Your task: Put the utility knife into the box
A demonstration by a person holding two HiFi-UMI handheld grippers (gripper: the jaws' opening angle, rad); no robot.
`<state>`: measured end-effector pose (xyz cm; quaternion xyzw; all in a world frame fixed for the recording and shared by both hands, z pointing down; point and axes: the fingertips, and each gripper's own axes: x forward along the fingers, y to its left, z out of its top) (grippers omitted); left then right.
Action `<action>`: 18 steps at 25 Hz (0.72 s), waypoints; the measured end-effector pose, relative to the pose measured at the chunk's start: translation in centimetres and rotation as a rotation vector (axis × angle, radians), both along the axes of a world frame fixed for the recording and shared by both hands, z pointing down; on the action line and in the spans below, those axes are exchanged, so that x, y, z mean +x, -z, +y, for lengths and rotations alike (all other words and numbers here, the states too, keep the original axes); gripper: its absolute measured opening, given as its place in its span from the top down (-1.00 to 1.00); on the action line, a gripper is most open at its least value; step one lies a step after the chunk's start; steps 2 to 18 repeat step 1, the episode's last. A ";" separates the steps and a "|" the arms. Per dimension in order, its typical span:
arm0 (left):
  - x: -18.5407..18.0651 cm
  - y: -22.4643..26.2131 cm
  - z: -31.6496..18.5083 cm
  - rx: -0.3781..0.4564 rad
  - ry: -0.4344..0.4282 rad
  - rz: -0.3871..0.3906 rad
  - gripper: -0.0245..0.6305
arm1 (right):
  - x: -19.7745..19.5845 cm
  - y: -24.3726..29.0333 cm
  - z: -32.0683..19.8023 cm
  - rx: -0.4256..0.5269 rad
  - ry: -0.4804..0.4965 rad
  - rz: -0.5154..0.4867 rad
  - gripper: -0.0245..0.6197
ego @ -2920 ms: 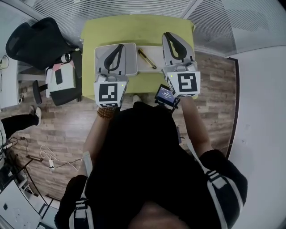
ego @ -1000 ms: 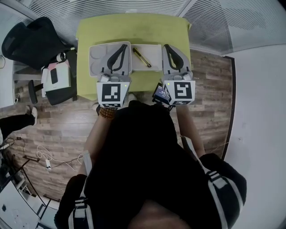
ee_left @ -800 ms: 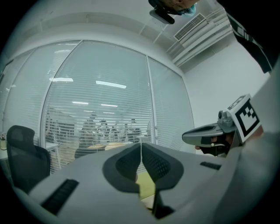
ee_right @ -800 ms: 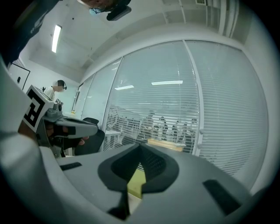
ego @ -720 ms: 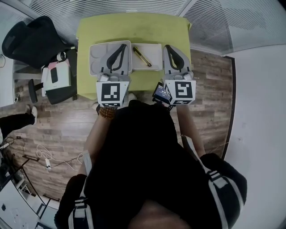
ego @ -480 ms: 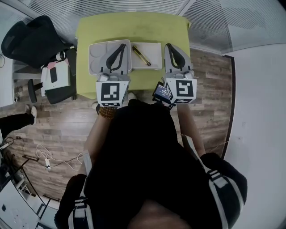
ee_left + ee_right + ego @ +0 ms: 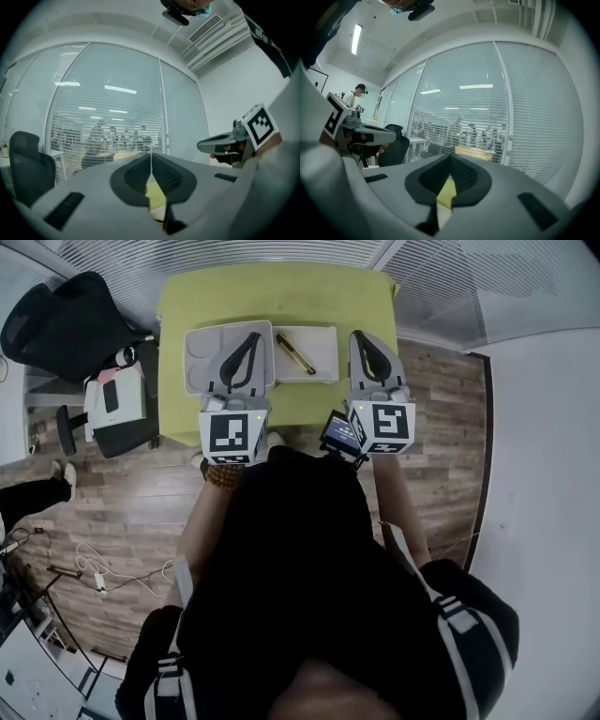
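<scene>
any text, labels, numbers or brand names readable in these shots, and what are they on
No words or numbers can be read anywhere.
On the marker cube of the left gripper: a black-and-white square pattern, no text.
On the marker cube of the right gripper: again only a pattern.
On the small screen beside the right gripper: lit, too small to read.
On the utility knife: any print is too small to read.
</scene>
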<state>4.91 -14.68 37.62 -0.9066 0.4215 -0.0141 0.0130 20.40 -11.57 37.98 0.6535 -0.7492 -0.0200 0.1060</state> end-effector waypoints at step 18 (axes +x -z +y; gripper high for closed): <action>-0.1 -0.1 0.0 0.000 0.001 0.000 0.87 | 0.0 -0.1 0.0 -0.001 0.000 0.000 0.92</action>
